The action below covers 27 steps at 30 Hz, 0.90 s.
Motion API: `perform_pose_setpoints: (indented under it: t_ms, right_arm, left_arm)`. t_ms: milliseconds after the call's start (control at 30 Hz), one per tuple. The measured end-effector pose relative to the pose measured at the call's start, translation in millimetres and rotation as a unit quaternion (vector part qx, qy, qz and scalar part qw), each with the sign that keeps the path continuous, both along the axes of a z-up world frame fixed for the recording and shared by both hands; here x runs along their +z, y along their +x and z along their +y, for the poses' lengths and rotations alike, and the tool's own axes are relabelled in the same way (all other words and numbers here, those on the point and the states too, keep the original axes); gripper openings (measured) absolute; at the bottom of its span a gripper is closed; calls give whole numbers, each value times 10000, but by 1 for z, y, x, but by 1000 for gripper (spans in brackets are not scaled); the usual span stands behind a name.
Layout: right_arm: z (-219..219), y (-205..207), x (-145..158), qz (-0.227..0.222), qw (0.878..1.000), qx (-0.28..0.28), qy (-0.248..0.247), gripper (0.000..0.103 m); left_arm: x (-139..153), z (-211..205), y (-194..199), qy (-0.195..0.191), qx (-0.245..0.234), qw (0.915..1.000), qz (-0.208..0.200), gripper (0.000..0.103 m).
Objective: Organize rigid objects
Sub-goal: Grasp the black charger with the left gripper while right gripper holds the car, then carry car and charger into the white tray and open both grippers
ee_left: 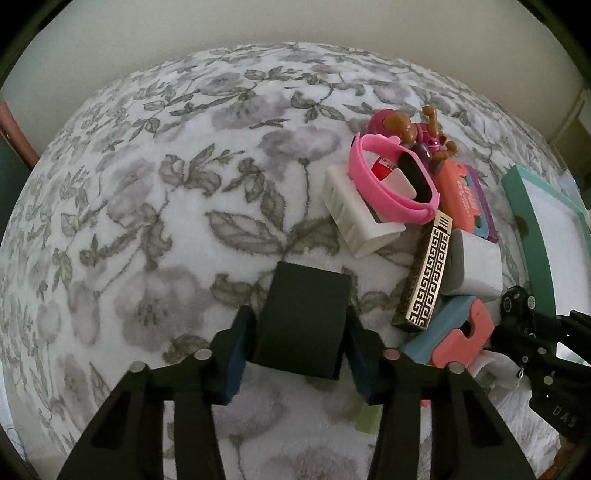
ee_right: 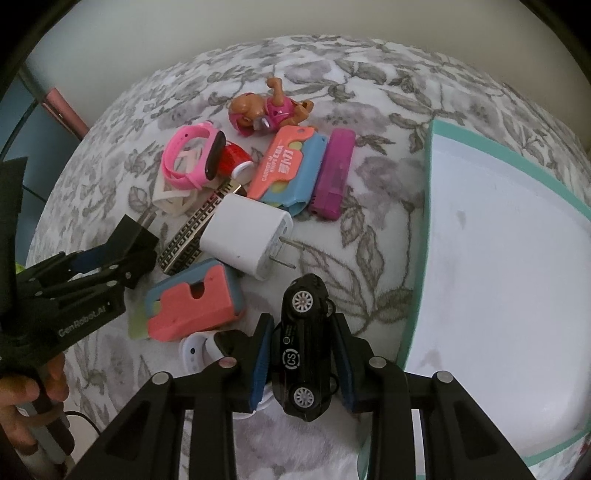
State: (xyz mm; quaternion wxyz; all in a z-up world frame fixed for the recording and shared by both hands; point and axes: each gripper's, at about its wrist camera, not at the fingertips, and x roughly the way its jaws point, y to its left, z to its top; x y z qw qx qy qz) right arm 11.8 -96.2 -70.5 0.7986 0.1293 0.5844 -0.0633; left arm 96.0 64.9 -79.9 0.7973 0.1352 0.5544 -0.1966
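**A home bedroom, by the look of it**

The things lie on a soft plush blanket printed with grey flowers and leaves, spread like bedding against a plain pale wall. Household odds and ends sit on it: a toy pup figure, a white phone charger, a pink wristband.

Floral blanket, plain pale wall

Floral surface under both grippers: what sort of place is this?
Probably a bedroom: a fuzzy floral blanket like bed covering, a plain wall behind, and household clutter such as a toy car and a white charger.
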Motion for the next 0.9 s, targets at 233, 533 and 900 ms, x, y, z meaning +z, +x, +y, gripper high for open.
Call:
perform_pose_setpoints:
  t_ms: [233, 533, 900]
  right_arm:
    - [-4, -4, 1, -92, 9998, -32, 147, 33]
    - [-17, -20, 19, -423, 9974, -154, 555, 33]
    - [-39, -47, 74, -1055, 9902, -466, 788, 33]
  left_arm:
    - [5, 3, -3, 55, 74, 9999, 132, 45]
    - [28, 7, -11, -41, 269, 9994, 206, 45]
    - [98, -19, -29, -137, 126, 9994, -303, 45]
